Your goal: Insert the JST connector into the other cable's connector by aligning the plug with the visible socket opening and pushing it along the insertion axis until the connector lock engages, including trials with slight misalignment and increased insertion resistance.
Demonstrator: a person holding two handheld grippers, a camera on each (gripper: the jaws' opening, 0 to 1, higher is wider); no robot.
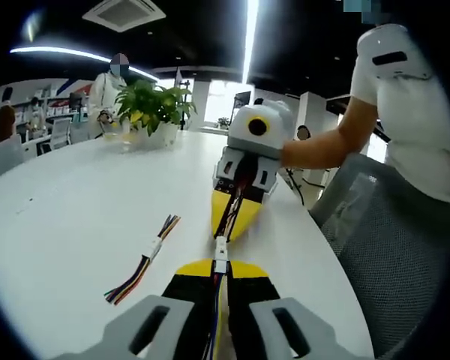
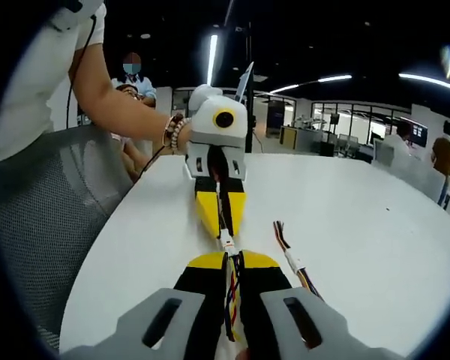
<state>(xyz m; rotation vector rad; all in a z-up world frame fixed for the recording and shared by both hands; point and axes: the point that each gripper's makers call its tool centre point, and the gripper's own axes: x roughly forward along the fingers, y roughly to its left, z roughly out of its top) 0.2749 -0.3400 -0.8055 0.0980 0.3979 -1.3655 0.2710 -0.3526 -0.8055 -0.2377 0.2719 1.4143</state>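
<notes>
Left gripper view: left gripper (image 1: 220, 271) fingers closed on cable (image 1: 216, 315), white connector (image 1: 221, 251) just past tips, meeting right gripper (image 1: 235, 225), likewise clamped on its cable. Spare cable (image 1: 144, 265) left of fingers, on table (image 1: 75, 210).

White table (image 1: 75, 210), yellow-and-black tongs (image 1: 219, 271), multicoloured spare cable (image 1: 144, 262), white connector (image 1: 221, 249)

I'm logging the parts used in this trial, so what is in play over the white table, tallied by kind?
Grippers: 2, the left gripper and the right gripper, tip to tip.
Cables held in grippers: 2, meeting at the white connector.
Spare cable lying loose on the table: 1.
Potted plant: 1.
Total: 6.
</notes>
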